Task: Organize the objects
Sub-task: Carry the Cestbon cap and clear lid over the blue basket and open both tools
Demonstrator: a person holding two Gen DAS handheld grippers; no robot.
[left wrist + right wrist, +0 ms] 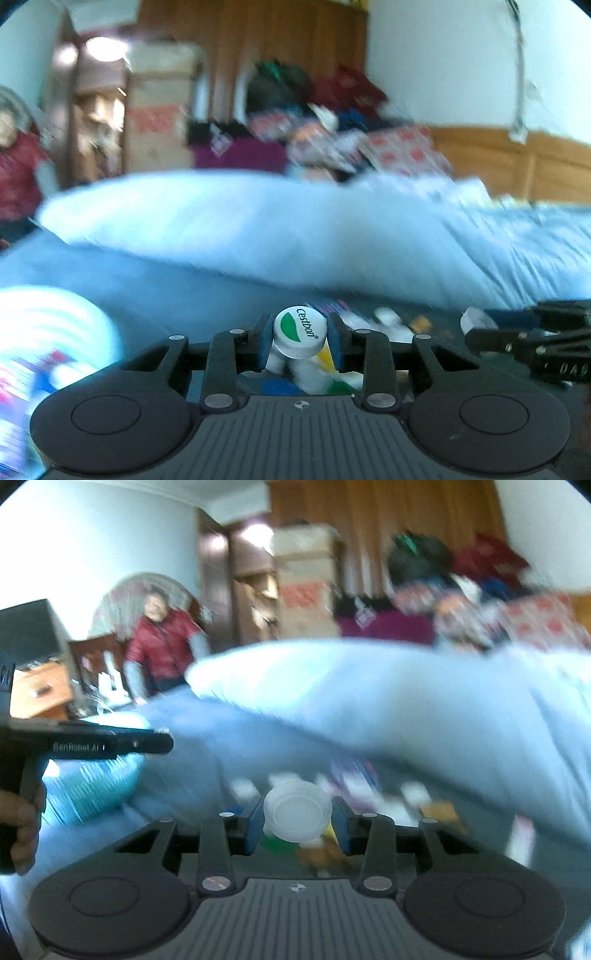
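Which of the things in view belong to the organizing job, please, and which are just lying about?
In the job:
- white cestbon bottle cap, pinched in the left gripper
- translucent plastic lid, pinched in the right gripper
- small blurred items on the dark surface

Lying about:
- pale blue pillow
- stacked cardboard boxes
- heap of clothes and bags

Bed w/ light blue sheet carried everything. A big pale blue pillow lay across it, w/ blurry small packets & boxes scattered on a darker patch in front. Clothes pile sat behind the pillow.
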